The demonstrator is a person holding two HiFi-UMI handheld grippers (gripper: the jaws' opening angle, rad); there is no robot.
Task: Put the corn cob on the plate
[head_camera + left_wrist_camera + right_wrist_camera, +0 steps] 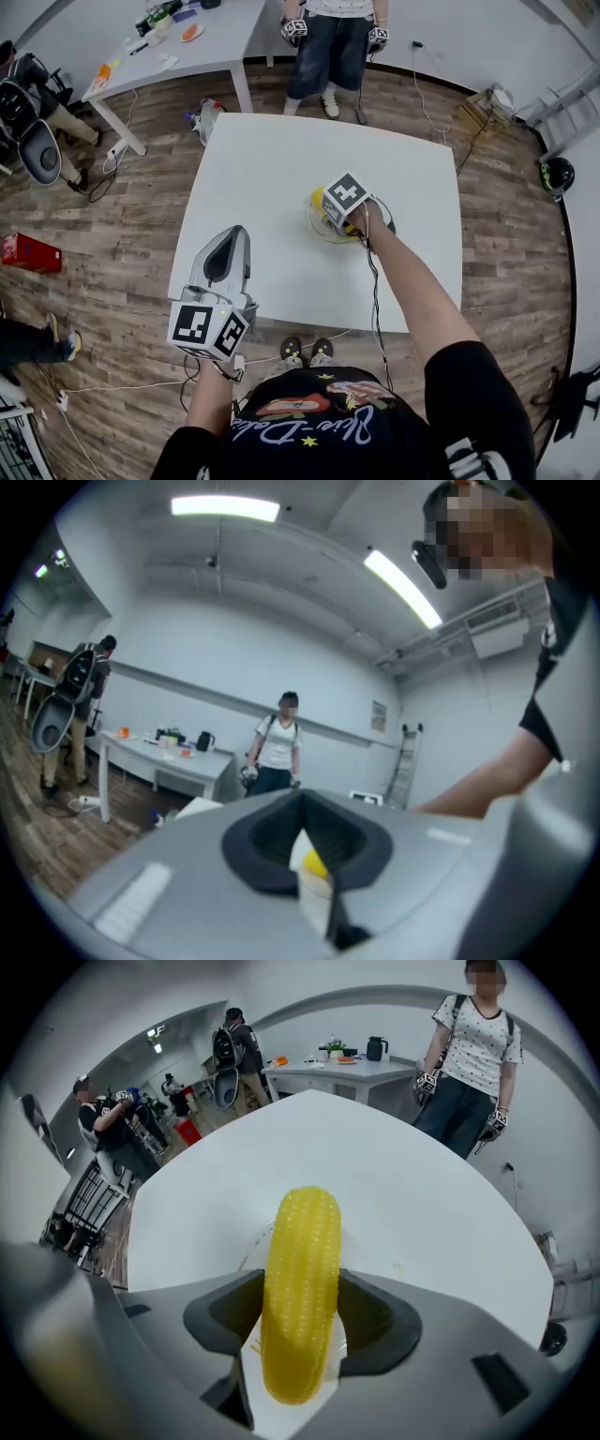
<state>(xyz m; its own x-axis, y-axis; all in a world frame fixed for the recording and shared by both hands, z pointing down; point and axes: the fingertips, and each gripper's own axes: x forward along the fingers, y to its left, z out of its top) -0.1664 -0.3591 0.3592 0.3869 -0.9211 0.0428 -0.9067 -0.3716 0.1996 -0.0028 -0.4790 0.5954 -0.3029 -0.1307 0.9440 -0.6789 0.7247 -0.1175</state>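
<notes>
A yellow corn cob (302,1288) stands clamped between the jaws of my right gripper (302,1309), pointing away from the camera. Just beneath it lies a white plate (250,1252) on the white table (375,1185). From the head view, my right gripper (330,217) hovers over the plate (323,234) right of the table's centre, and a bit of the corn cob (316,200) shows beside the marker cube. My left gripper (232,240) hangs above the table's near left edge. In its own view the left gripper (314,874) is shut with nothing in it.
A person (330,42) stands beyond the table's far edge with a gripper in each hand. A second table (202,52) with small items is at the far left. Cables (112,380) and a red box (28,253) lie on the wooden floor.
</notes>
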